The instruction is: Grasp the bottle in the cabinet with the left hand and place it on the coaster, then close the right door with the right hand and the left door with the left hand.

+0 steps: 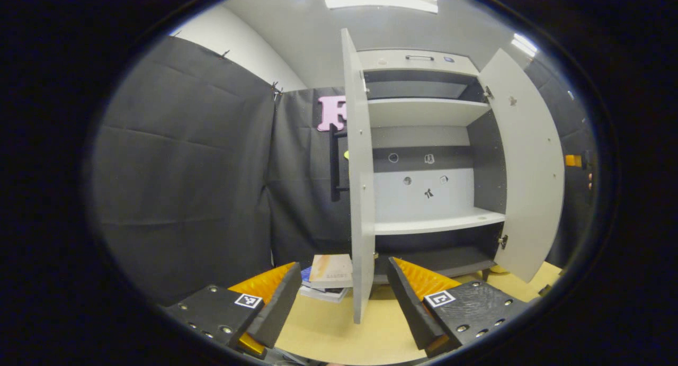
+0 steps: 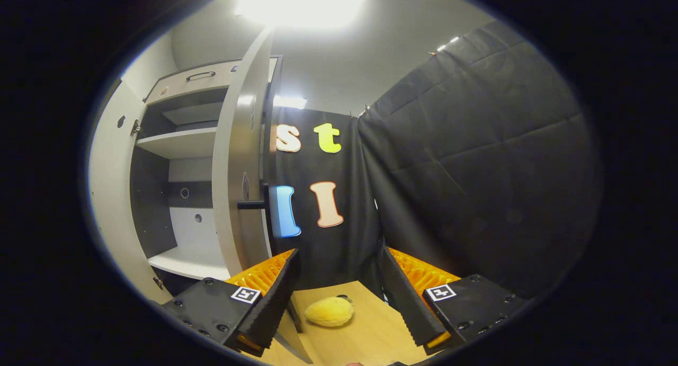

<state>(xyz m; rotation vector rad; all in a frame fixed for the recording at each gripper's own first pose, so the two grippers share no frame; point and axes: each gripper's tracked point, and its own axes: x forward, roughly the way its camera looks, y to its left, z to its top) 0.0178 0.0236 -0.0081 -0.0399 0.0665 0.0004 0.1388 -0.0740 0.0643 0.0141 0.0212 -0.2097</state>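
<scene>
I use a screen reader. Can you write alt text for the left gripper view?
An open cabinet with both doors swung wide and bare shelves; open, empty tongs point at the left door. Stacked books lie on the wooden table.

Cabinet (image 1: 424,112) — both doors open.

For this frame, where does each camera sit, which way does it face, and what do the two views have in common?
Left gripper view: rides on the left gripper, facing the open cabinet head-on, the left door edge-on between its open fingers; books lie behind.
Right gripper view: rides on the right gripper, beside the cabinet, looking past the right door at the booth wall; a yellow object lies between its open fingers.
Shared: the cabinet, both doors open, and the wooden tabletop.
</scene>
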